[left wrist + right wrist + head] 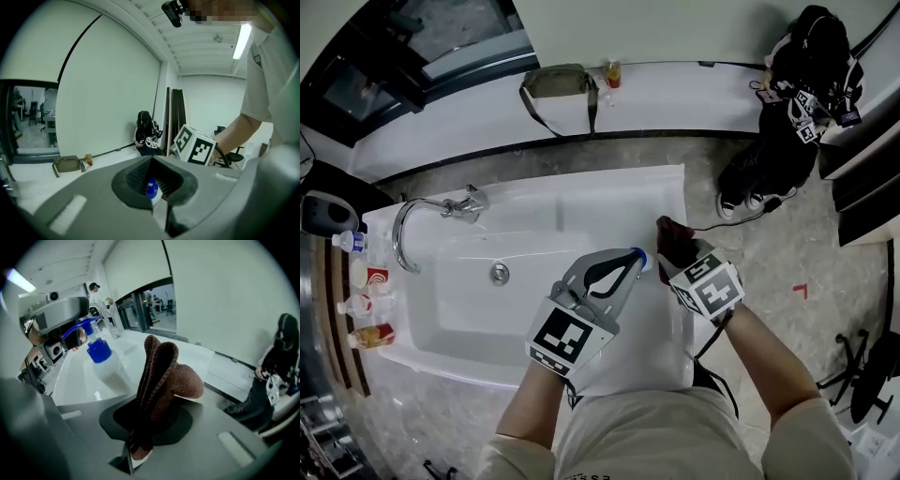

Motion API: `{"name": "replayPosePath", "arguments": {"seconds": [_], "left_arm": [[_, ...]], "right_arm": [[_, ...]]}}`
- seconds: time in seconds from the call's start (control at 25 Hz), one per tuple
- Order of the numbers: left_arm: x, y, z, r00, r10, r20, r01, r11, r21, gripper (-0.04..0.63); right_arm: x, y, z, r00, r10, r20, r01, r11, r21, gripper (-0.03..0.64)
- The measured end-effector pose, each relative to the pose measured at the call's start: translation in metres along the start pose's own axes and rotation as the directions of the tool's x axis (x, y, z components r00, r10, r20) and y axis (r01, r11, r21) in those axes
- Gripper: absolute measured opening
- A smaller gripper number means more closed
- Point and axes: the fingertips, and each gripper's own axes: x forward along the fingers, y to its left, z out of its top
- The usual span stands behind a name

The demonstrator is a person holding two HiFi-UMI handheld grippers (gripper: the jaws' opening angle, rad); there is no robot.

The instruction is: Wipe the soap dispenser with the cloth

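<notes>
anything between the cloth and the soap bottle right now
Nothing; the right gripper view shows only bare white sink top between the cloth and the soap bottle.

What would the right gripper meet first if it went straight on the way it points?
Probably the white sink surround, with its held cloth leading; the soap dispenser sits left of that line. Depth unclear.

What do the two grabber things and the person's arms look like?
Both are grey plastic with wide, wedge-shaped bodies. The left gripper and the right gripper each carry a white cube printed with black square markers. Their inner jaw pads look dark and ribbed. The person wears a pale beige shirt with short sleeves.
</notes>
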Motion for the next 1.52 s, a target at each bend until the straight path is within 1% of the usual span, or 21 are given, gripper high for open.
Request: {"name": "replayPosePath", "arguments": {"seconds": [0.08,0.12,0.16,0.2,0.24,0.28,0.32,0.4,0.48,0.56,0.64,0.72,0.76,0.8,0.84,0.88,0.92,1.08,1.24,1.36,1.52], "left_arm": [[0.000,-0.001,-0.003,1.000,0.022,-0.003,-0.022,0.999,-0.028,0.000],[0.000,0.000,-0.003,0.999,0.034,0.005,-0.034,0.998,-0.047,0.000],[0.000,0.001,-0.002,0.999,0.047,0.013,-0.046,0.997,-0.062,0.000],[-0.001,0.002,-0.001,0.998,0.057,0.017,-0.056,0.996,-0.069,0.000],[0.000,0.003,-0.001,0.998,0.065,0.014,-0.063,0.996,-0.064,0.000],[0.000,0.003,-0.001,0.998,0.070,0.005,-0.069,0.996,-0.052,0.000],[0.000,0.003,0.000,0.997,0.074,-0.006,-0.074,0.996,-0.039,0.000],[0.001,0.003,-0.001,0.996,0.084,-0.019,-0.084,0.996,-0.030,0.000],[0.002,0.003,-0.002,0.995,0.093,-0.020,-0.093,0.995,-0.043,0.000],[0.002,0.004,-0.001,0.994,0.103,-0.021,-0.104,0.993,-0.055,0.000],[0.002,0.005,-0.002,0.993,0.118,-0.023,-0.119,0.991,-0.059,0.000],[0.002,0.006,0.000,0.991,0.129,-0.019,-0.130,0.989,-0.070,0.000],[0.002,0.007,0.000,0.991,0.134,-0.012,-0.135,0.988,-0.077,0.000],[0.002,0.008,-0.001,0.990,0.138,-0.006,-0.138,0.987,-0.084,0.000],[0.002,0.008,-0.001,0.990,0.141,-0.001,-0.141,0.986,-0.090,0.000],[0.001,0.008,-0.001,0.990,0.143,0.000,-0.142,0.985,-0.097,0.000],[0.001,0.008,-0.001,0.990,0.144,0.000,-0.143,0.984,-0.104,0.000],[0.001,0.009,-0.001,0.990,0.140,0.004,-0.139,0.984,-0.114,0.000],[-0.001,0.009,-0.003,0.990,0.138,0.005,-0.137,0.983,-0.125,0.000],[0.000,0.009,-0.004,0.991,0.137,0.002,-0.135,0.983,-0.127,0.000],[-0.001,0.009,-0.004,0.991,0.131,0.003,-0.129,0.984,-0.125,0.000]], "right_arm": [[0.009,-0.002,0.018,0.996,0.091,-0.001,-0.091,0.990,-0.108,0.080],[0.014,-0.001,0.027,0.989,0.146,-0.008,-0.145,0.975,-0.166,0.080],[0.019,0.001,0.035,0.980,0.199,-0.021,-0.198,0.954,-0.227,0.080],[0.023,0.002,0.041,0.968,0.247,-0.043,-0.249,0.924,-0.291,0.080],[0.028,0.004,0.046,0.954,0.290,-0.072,-0.296,0.886,-0.358,0.080],[0.032,0.007,0.048,0.939,0.327,-0.107,-0.341,0.839,-0.425,0.080],[0.036,0.010,0.047,0.922,0.359,-0.147,-0.383,0.783,-0.490,0.080],[0.041,0.019,0.044,0.880,0.416,-0.230,-0.466,0.659,-0.591,0.080],[0.044,0.027,0.040,0.837,0.456,-0.301,-0.530,0.543,-0.651,0.079],[0.046,0.032,0.036,0.806,0.466,-0.364,-0.567,0.435,-0.700,0.078],[0.048,0.034,0.030,0.792,0.438,-0.425,-0.580,0.326,-0.746,0.078],[0.049,0.035,0.022,0.789,0.390,-0.475,-0.581,0.221,-0.783,0.078],[0.049,0.035,0.017,0.787,0.369,-0.495,-0.582,0.177,-0.794,0.078],[0.049,0.035,0.013,0.786,0.352,-0.508,-0.582,0.143,-0.801,0.077],[0.048,0.035,0.009,0.786,0.341,-0.515,-0.580,0.121,-0.806,0.078],[0.047,0.035,0.006,0.787,0.338,-0.517,-0.578,0.110,-0.809,0.078],[0.045,0.034,0.004,0.786,0.339,-0.516,-0.578,0.111,-0.808,0.078],[0.038,0.031,-0.001,0.780,0.358,-0.514,-0.591,0.149,-0.793,0.078],[0.023,0.030,-0.005,0.795,0.358,-0.490,-0.569,0.161,-0.807,0.078],[0.007,0.031,-0.008,0.804,0.369,-0.467,-0.553,0.177,-0.814,0.078],[-0.014,0.038,-0.021,0.797,0.385,-0.466,-0.564,0.197,-0.802,0.078]]}}
